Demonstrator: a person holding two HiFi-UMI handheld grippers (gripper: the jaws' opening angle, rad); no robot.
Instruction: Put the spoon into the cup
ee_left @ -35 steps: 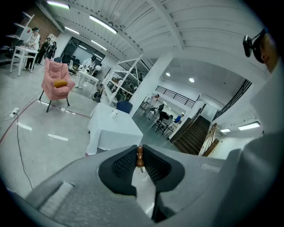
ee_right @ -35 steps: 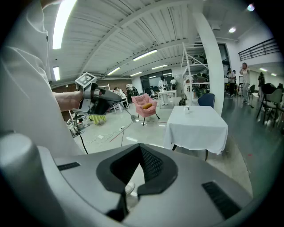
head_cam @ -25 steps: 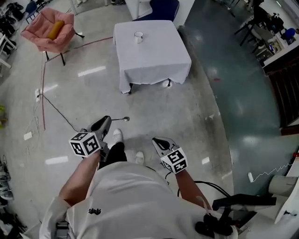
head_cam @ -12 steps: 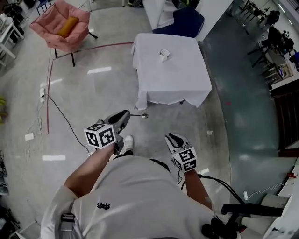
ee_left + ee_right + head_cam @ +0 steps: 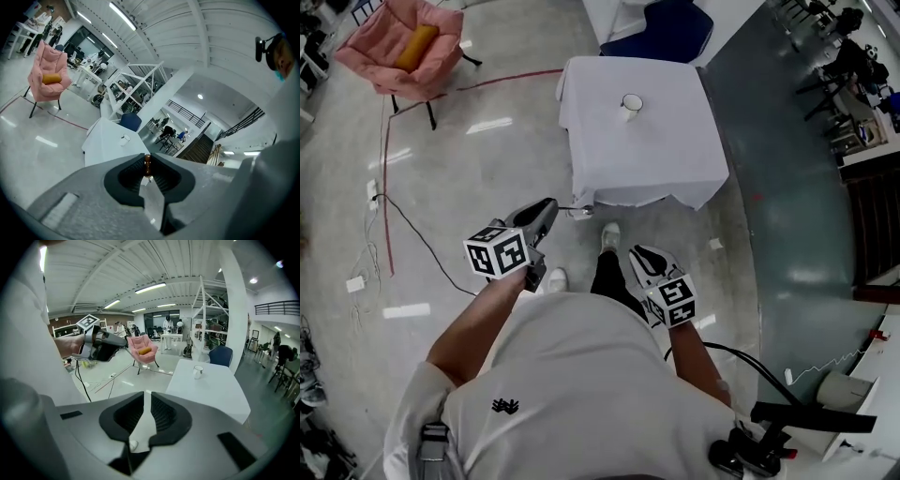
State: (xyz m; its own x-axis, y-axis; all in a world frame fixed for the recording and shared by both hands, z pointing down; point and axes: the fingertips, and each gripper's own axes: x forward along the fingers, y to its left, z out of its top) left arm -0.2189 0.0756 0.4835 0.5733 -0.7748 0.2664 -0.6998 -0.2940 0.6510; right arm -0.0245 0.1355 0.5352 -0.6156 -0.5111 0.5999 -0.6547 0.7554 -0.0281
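pink padded chair [image 5: 389,56] far left, an orange bolster [image 5: 417,47] lying on it. now the left gripper [image 5: 549,206], ribbed black pads pinched tight on the spoon [image 5: 577,211]: a thin stem pokes forward, its small round bowl over the glossy grey floor [image 5: 487,178], just short of the square table [image 5: 675,159] draped in white cloth. the white cup [image 5: 631,104] stands on that cloth, well apart from the spoon. right gripper [image 5: 636,253]: jaws all but together, nothing between them.
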